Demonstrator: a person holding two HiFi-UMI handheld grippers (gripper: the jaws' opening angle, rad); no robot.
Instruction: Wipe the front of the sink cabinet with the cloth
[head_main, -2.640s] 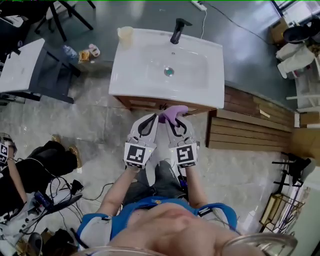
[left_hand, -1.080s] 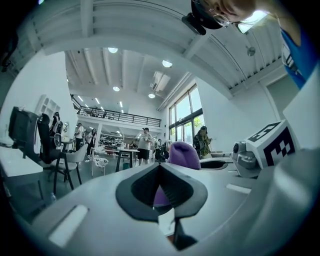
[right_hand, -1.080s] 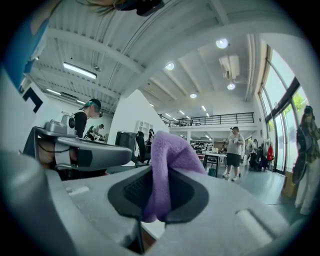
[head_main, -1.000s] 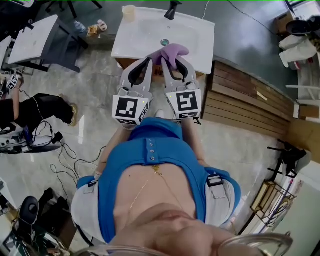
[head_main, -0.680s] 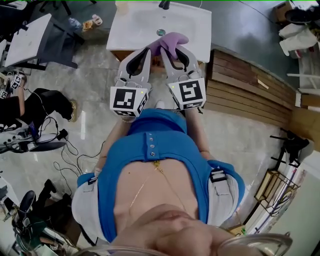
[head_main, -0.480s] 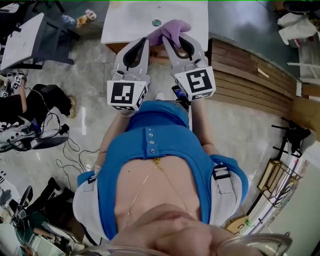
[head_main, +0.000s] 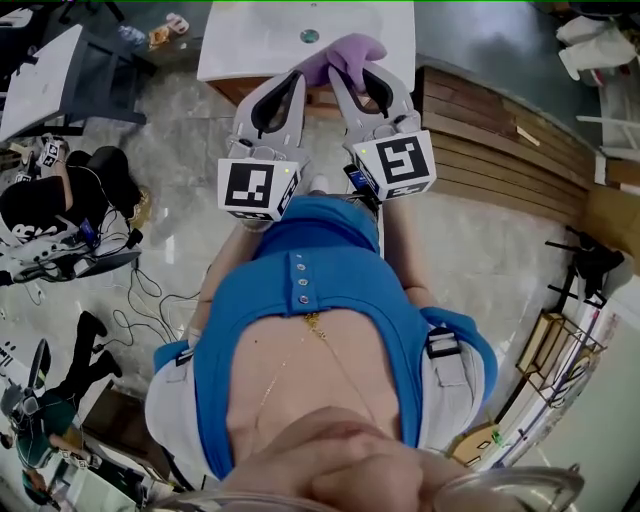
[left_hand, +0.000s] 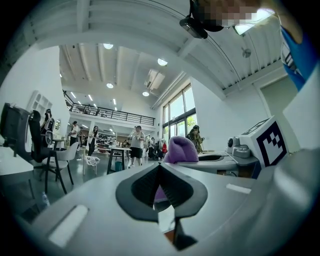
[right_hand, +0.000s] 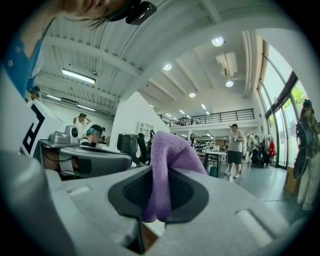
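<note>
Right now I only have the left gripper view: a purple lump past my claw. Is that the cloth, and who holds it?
Observer: It is. The right gripper view shows the right gripper shut on the purple cloth, which bunches up out of its claw.
Operator: Where is the cabinet?
Observer: In the head view, the white sink top lies ahead. Only a thin brown strip of the cabinet front shows under its near edge.
Operator: Is the cloth on the front yet?
Observer: Not from what I see. In the head view the purple cloth shows against the white sink top, not the brown strip.
</note>
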